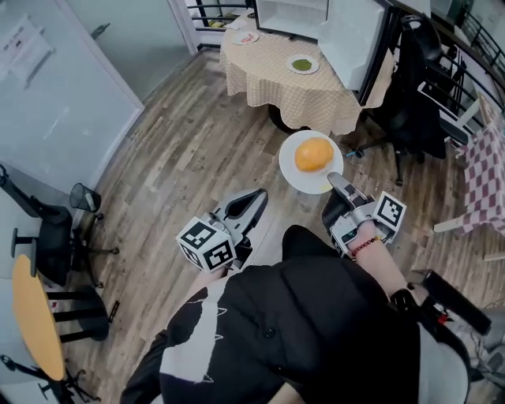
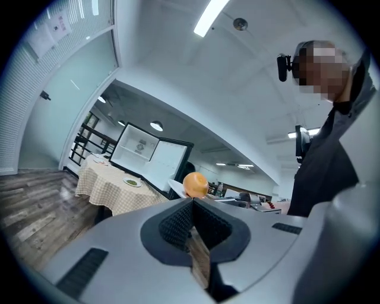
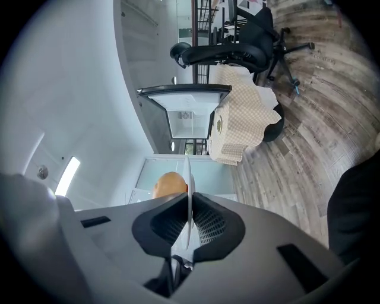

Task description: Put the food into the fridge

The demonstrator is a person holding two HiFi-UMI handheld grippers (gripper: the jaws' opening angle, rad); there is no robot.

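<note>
Bench point(image 1: 272, 83), checked cloth, well ahead of right hand-held gripper point(image 1: 334, 180). On it: plate of green food point(image 1: 302, 65); second plate point(image 1: 245, 37) farther left.

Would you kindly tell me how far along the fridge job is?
Done: the fridge stands open. In hand: the right gripper is shut on a plate carrying an orange; the left gripper is shut, empty. Left: carry it to the fridge; a green dish waits on the table.
</note>
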